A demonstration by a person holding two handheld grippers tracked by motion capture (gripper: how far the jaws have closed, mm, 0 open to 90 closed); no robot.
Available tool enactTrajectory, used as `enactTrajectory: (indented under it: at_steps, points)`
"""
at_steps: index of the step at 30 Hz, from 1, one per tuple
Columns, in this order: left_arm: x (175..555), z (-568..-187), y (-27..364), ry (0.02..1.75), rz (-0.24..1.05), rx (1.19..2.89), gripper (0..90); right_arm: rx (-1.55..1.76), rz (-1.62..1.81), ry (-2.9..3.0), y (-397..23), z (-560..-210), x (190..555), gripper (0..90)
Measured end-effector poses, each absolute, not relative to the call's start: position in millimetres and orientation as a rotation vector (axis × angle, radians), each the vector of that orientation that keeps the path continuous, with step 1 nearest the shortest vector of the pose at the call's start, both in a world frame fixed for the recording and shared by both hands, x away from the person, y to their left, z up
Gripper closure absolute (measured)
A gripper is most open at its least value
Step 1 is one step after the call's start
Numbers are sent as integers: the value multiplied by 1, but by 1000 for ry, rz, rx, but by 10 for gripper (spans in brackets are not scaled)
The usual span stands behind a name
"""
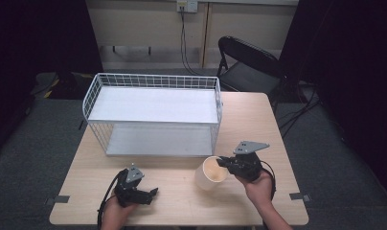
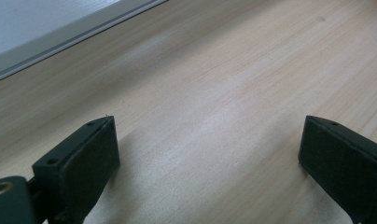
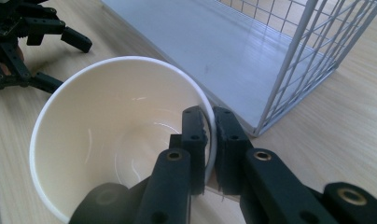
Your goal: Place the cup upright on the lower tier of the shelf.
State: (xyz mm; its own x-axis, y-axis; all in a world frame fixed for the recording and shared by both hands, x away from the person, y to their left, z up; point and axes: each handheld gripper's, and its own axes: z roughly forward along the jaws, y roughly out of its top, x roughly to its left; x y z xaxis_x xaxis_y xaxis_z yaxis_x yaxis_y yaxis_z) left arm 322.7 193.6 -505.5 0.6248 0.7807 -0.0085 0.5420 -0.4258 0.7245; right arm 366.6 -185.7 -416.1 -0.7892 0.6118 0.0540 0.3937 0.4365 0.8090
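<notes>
- Your right gripper has its two black jaws clenched on the rim of one white paper cup: one jaw sits inside the wall, the other outside, as the right gripper view shows.
- From the high view, that right gripper holds the cup tilted, its open mouth turned up and toward your right hand, and its base low near the table; whether the base touches the wood cannot be told.
- The cup is empty: its pale inside shows bare down to the bottom.
- Your left gripper has its two jaws spread wide apart and released, with bare wood grain between them and nothing in their grasp.
- In the high view, your left gripper lies low over the near edge of the table, pointing right toward the cup, well apart from it; your left hand grips it from behind.
- One white wire rack stands at the middle of the table, just beyond the cup, with two flat shelves, one upper and one lower, both bare.
- The rack's near corner rises just beside the cup in the right gripper view.
- One black folding chair stands behind the table's far right corner.
</notes>
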Motion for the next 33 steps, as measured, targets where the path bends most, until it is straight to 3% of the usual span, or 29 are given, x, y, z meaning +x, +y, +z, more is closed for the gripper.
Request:
enactTrajectory:
  at_steps: [33]
  points:
    - [323,-506,193,1039,428,2149,0,894,1264,2381,-139,-408,383,843]
